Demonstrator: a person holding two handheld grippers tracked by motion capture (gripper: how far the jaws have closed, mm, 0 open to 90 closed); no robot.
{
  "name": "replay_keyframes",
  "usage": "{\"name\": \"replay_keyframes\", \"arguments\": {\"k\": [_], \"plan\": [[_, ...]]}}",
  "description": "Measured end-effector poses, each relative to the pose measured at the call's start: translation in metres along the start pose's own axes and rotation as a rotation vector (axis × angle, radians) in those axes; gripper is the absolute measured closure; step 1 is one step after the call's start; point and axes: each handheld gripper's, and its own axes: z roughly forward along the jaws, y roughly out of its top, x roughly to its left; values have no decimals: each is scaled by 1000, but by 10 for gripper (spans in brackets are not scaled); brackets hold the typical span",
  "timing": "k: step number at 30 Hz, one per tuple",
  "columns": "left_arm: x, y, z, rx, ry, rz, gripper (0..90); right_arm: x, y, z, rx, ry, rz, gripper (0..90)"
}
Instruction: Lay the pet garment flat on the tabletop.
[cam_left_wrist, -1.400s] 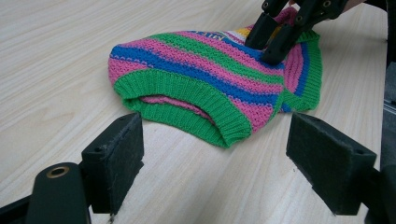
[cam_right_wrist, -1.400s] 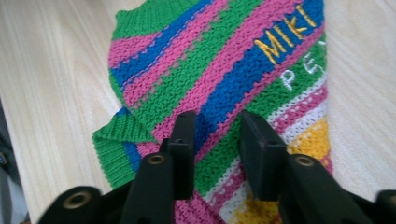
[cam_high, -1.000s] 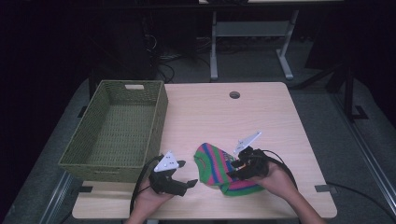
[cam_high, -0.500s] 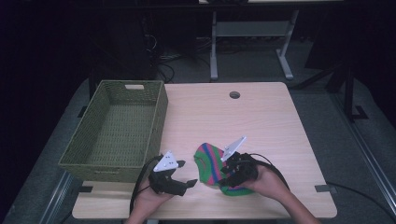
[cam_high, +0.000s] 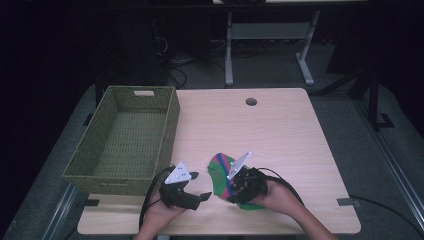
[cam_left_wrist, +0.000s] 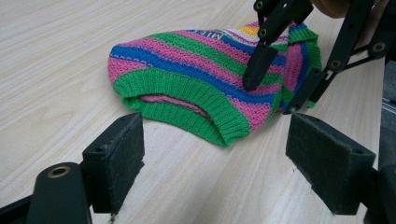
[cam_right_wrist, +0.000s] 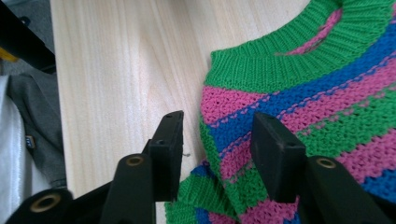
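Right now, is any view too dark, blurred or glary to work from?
High view: table evenly lit, dark surroundings, soft detail. Left gripper view: striped knit sweater sharp, near fingers slightly soft. Right gripper view: knit stitches crisp, no glare, fingers cast faint shadow.

Sweater (cam_high: 225, 175) on table (cam_high: 280, 135) near front edge; basket (cam_high: 125, 140) left, well apart.

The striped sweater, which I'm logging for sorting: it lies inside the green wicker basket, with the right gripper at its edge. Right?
Not quite. The striped sweater lies on the wooden table, outside the green wicker basket, as the high view shows. The right gripper is indeed at its edge.
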Motion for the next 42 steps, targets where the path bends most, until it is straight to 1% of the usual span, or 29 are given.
{"name": "replay_keyframes", "arguments": {"k": [2,7,10,15,19,22,24,26,27,32,35,38,41,42], "plan": [[0,0,0,7,-6,-8,191,0,0,3,4,-1,2,553],[0,0,0,5,-6,-5,190,4,1,7,3,-38,-20,590],[0,0,1,7,-9,-3,190,7,1,8,6,-70,-41,627],[-1,0,1,7,-12,-2,190,8,1,8,8,-100,-45,681],[0,0,1,8,-12,-1,190,10,1,9,10,-128,-62,722],[0,0,1,8,-11,-1,190,10,1,9,11,-137,-66,757],[0,0,1,9,-10,0,190,10,1,9,13,-137,-59,793],[0,0,1,13,-10,3,190,9,1,9,10,-130,-47,810],[0,0,2,16,-11,4,190,8,1,9,7,-128,-50,814],[1,0,2,16,-13,0,191,6,0,6,2,-108,-28,843],[1,0,2,18,-14,-1,192,4,0,3,-12,-93,-20,848],[3,0,2,25,-24,-8,220,3,-1,-4,-42,-79,-9,850],[2,1,2,20,-23,-7,220,2,-3,-14,-79,-67,4,851],[2,2,2,18,-27,-9,221,2,-3,-17,-90,-61,14,851]]}}
